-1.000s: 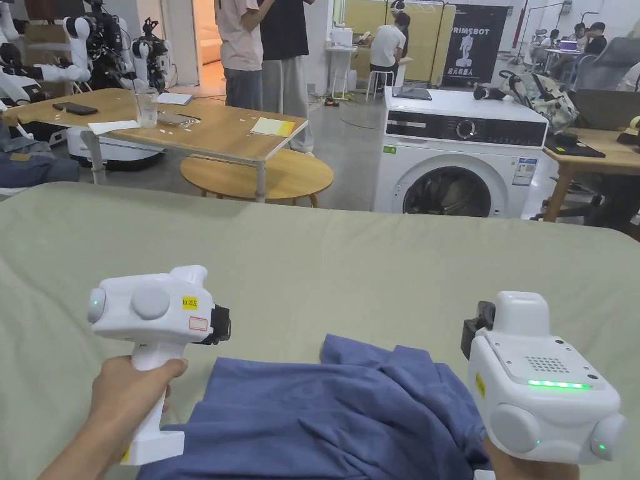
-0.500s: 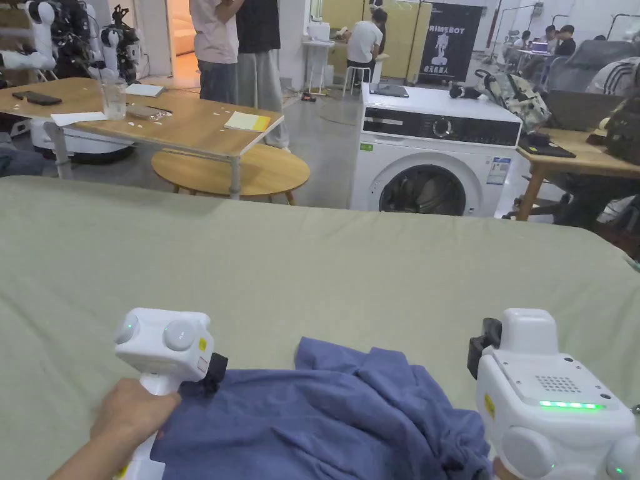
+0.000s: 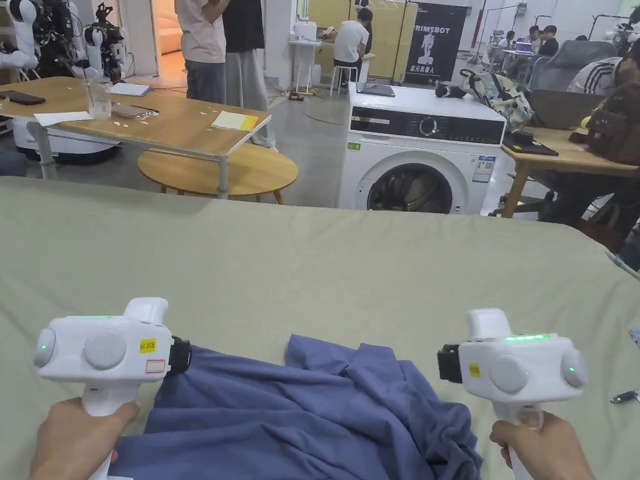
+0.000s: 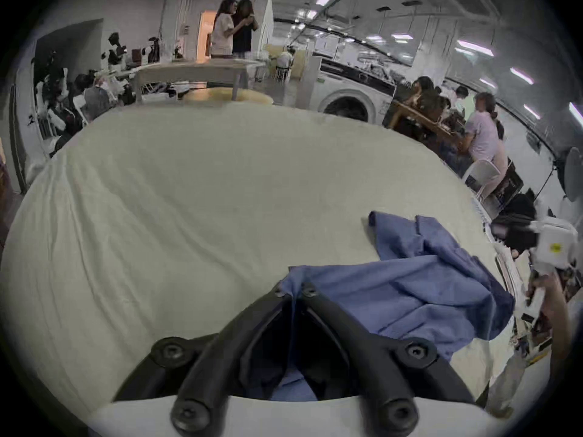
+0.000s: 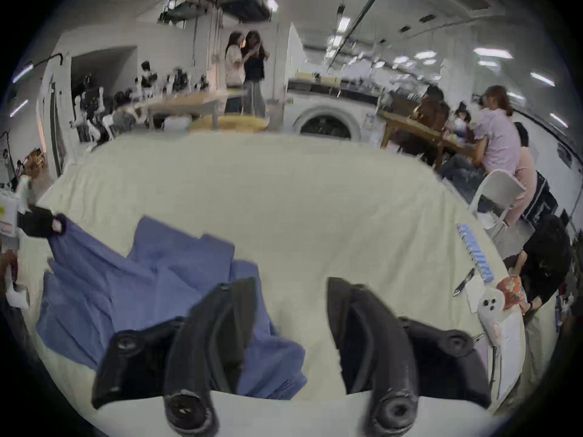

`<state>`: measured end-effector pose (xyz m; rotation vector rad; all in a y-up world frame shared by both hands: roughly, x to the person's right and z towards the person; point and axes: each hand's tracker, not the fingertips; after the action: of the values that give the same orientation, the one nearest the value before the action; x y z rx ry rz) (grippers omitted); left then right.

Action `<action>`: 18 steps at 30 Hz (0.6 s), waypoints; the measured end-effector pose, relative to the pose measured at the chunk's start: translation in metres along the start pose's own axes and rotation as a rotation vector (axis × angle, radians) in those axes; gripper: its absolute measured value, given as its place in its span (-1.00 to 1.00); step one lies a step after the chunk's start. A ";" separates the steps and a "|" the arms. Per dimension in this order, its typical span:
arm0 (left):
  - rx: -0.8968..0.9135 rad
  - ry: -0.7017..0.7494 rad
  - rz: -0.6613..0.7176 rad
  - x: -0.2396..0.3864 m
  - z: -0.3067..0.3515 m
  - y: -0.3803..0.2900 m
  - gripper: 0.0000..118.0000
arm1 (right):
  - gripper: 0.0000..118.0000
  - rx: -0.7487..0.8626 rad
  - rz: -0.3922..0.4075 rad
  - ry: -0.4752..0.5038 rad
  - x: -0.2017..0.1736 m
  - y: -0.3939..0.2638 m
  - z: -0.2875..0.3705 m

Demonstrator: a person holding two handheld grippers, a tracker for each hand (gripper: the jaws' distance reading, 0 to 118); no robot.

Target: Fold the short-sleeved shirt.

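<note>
Presently, a wide surface covered in pale green cloth (image 3: pixel 325 262) carries the work; it reads as a bed or padded table rather than a desk. Its far edge borders a room holding a white front-loading washing machine (image 3: pixel 420 156), a rectangular wooden table (image 3: pixel 169 125) with a low round wooden table (image 3: pixel 219 172) beneath it, and several persons standing and seated beyond.

The crumpled blue short-sleeved shirt (image 3: pixel 300 412) lies bunched at the near edge of the covered surface, roughly midway between its left and right sides, with one flap pointing toward the far edge.

The left gripper (image 4: pixel 294 291), a white pistol-grip unit with black jaws, is at the shirt's left end. In the left gripper view its jaws meet at the tips with a fold of blue fabric pinched between them, and the cloth runs taut from that point. The left hand (image 3: pixel 72 437) holds the handle.

The right gripper (image 5: pixel 291 289), of the same make, is just beside the shirt's right end. In the right gripper view its jaws stand well apart, with bare cover between them; the left jaw overlaps the shirt in the picture, but contact cannot be confirmed. The right hand (image 3: pixel 540 447) holds its handle.

A small dark pen-like item (image 3: pixel 623 395) lies near the right edge.
</note>
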<state>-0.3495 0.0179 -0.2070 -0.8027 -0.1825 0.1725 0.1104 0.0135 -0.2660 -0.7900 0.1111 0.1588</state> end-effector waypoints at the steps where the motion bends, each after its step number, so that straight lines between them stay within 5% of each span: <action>1: 0.005 0.001 0.000 0.001 0.003 -0.003 -1.00 | -0.12 -0.026 0.009 -0.021 -0.002 -0.002 -0.011; 11: -0.019 0.005 0.011 -0.008 -0.005 -0.020 -1.00 | -0.19 -0.194 0.022 0.067 -0.014 -0.015 -0.073; 15: -0.024 0.008 0.010 -0.007 -0.005 -0.020 -1.00 | -0.99 -0.174 0.010 0.102 -0.017 -0.015 -0.069; 18: -0.023 0.008 0.008 -0.009 -0.008 -0.016 -1.00 | -1.00 -0.157 0.011 0.097 -0.013 -0.014 -0.065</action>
<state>-0.3548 0.0000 -0.2015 -0.8267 -0.1734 0.1753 0.0975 -0.0439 -0.2995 -0.9538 0.1968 0.1406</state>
